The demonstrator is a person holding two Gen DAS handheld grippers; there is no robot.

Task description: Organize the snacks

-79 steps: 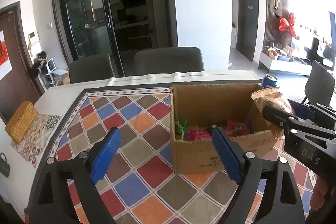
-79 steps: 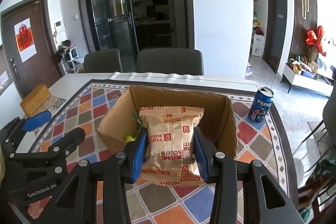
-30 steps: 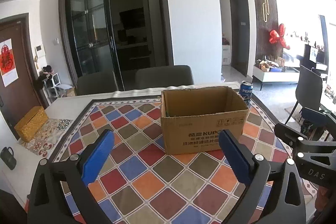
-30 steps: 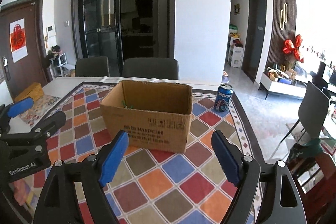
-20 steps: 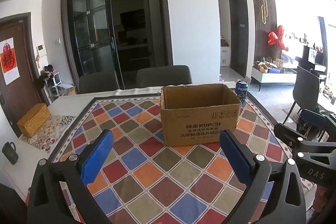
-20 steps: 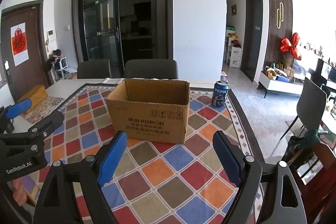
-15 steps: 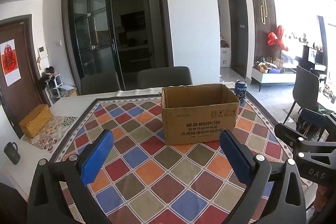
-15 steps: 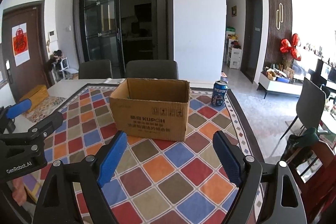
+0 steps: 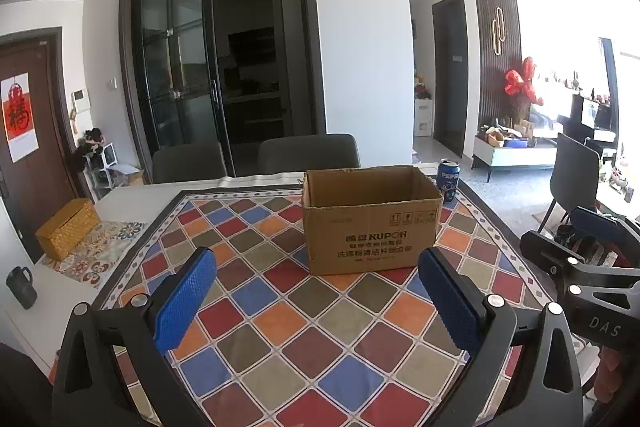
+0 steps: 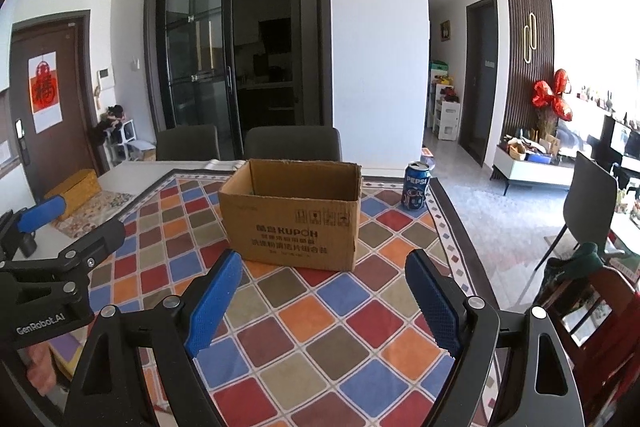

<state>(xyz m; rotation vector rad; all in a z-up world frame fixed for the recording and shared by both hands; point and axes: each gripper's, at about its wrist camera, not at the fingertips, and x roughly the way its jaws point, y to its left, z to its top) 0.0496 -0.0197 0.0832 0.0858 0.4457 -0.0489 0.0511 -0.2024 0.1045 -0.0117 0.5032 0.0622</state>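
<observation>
Both tools, left (image 9: 316, 301) and right (image 10: 320, 297), hang spread and empty near the box (image 10: 292, 215), likely clear of it since no snacks remain on the counter (image 10: 340, 347).

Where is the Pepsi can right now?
In both wrist views the Pepsi can stands upright on the checked tablecloth at the table's far right, just behind and right of the cardboard box, apart from it.

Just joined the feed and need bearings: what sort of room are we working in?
Most likely a home dining area: a table with a checked cloth, dining chairs behind it, and a living room sideboard beyond.
</observation>
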